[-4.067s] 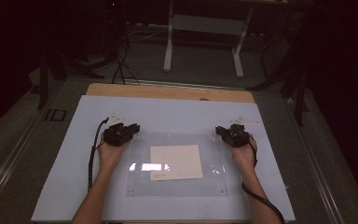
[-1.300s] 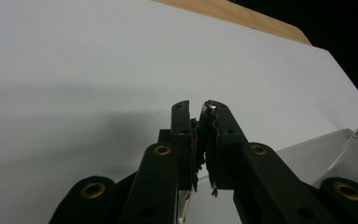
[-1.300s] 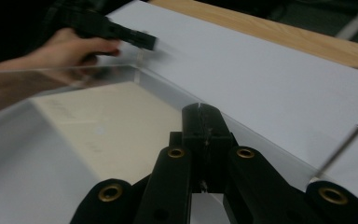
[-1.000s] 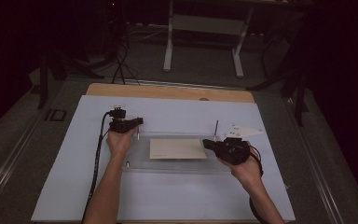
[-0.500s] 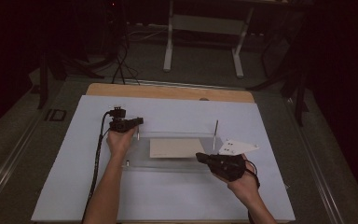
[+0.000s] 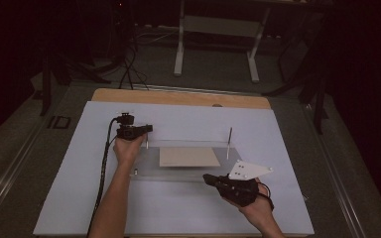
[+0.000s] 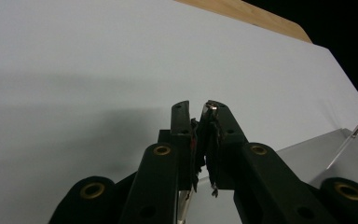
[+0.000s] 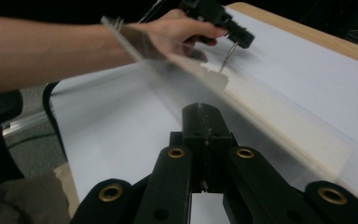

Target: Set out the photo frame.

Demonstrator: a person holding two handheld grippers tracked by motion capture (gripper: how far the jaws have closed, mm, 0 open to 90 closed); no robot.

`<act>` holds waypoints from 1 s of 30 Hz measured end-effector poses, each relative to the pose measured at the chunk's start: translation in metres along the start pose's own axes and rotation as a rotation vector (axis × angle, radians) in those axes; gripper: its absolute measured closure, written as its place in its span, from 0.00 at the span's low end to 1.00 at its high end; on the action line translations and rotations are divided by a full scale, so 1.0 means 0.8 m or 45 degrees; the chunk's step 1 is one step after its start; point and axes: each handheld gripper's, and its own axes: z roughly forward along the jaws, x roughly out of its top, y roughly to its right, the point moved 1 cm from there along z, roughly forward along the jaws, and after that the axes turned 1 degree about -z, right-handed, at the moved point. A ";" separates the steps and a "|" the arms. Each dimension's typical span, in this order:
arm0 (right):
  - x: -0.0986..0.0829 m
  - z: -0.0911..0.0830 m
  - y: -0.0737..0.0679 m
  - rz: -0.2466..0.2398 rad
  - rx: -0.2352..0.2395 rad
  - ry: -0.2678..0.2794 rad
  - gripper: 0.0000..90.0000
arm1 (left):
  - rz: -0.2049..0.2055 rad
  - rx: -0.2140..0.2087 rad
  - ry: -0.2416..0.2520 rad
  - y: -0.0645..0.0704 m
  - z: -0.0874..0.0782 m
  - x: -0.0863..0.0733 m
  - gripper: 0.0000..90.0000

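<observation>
Dim room, white-covered desk (image 6: pixel 69 198): I am clamping the clear acrylic sheet (image 6: pixel 178 171) in the right gripper (image 6: pixel 209 179) and a thin pin (image 6: pixel 147 141) in the left gripper (image 6: pixel 146 129), both closed tight, risking the tilted sheet slipping and shedding its tan card (image 6: pixel 188 156).

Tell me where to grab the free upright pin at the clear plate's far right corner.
Take the right pin by its bare upper shaft, coming in level from the open right side. It is thin and stands upright, so the jaws should close across it, as the left gripper does on the left pin.

Clear plate (image 6: pixel 178 171), tan sheet (image 6: pixel 188 156)
</observation>
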 end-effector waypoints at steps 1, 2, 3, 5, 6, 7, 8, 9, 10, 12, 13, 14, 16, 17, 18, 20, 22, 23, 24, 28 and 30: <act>-0.002 0.002 -0.002 -0.008 0.004 -0.007 1.00 | -0.001 0.000 -0.001 0.000 0.000 0.000 0.91; -0.005 0.003 -0.004 -0.015 -0.001 -0.015 1.00 | -0.001 -0.001 -0.001 0.000 0.000 0.000 0.91; -0.007 0.005 -0.004 -0.008 -0.009 -0.019 1.00 | -0.002 -0.002 -0.001 0.000 0.000 0.000 0.91; -0.013 0.009 -0.002 0.008 -0.038 -0.028 1.00 | -0.009 -0.006 -0.005 -0.001 0.000 0.001 0.91; -0.015 0.011 -0.002 0.025 -0.023 -0.020 1.00 | -0.013 -0.009 -0.008 -0.001 0.001 0.001 0.91; -0.017 0.013 -0.003 0.023 -0.036 -0.025 1.00 | -0.014 -0.009 -0.010 -0.001 0.001 0.001 0.91; -0.018 0.014 -0.004 0.005 -0.062 -0.036 1.00 | -0.014 -0.009 -0.013 -0.001 0.001 0.002 0.91; -0.019 0.015 -0.006 -0.010 -0.080 -0.039 1.00 | -0.015 -0.010 -0.015 -0.001 0.001 0.002 0.91; -0.020 0.017 -0.006 -0.001 -0.076 -0.032 1.00 | -0.018 -0.013 -0.016 -0.002 0.001 0.002 0.91; -0.021 0.019 -0.005 0.007 -0.106 -0.025 1.00 | -0.016 -0.019 -0.018 -0.002 0.001 0.002 0.91; -0.021 0.020 -0.004 0.020 -0.106 -0.019 1.00 | -0.016 -0.020 -0.020 -0.002 0.001 0.002 0.91; -0.021 0.022 -0.002 0.037 -0.100 -0.010 1.00 | -0.017 -0.022 -0.021 -0.003 0.001 0.003 0.91; -0.021 0.024 -0.002 0.036 -0.116 0.003 1.00 | -0.001 -0.015 -0.026 -0.002 0.001 0.004 0.91; -0.021 0.024 -0.001 0.040 -0.120 0.013 1.00 | 0.008 -0.010 -0.027 -0.002 0.001 0.004 0.91; -0.020 0.024 -0.001 0.047 -0.124 0.020 1.00 | 0.014 -0.007 -0.026 -0.001 0.002 0.003 0.90; -0.019 0.024 0.001 0.058 -0.124 0.037 1.00 | 0.017 -0.003 -0.025 -0.001 0.002 0.004 0.90; -0.018 0.024 0.002 0.063 -0.129 0.049 1.00 | 0.025 0.002 -0.033 -0.001 0.002 0.005 0.90; -0.016 0.024 0.003 0.064 -0.132 0.053 1.00 | 0.027 0.006 -0.037 -0.001 0.002 0.005 0.90; -0.015 0.024 0.003 0.068 -0.133 0.057 1.00 | 0.028 0.005 -0.041 -0.001 0.002 0.006 0.90; -0.012 0.025 0.006 0.073 -0.129 0.060 1.00 | 0.028 0.006 -0.051 -0.002 0.002 0.008 0.87; -0.011 0.027 0.005 0.075 -0.127 0.059 1.00 | 0.045 -0.002 -0.048 -0.002 0.001 0.008 0.85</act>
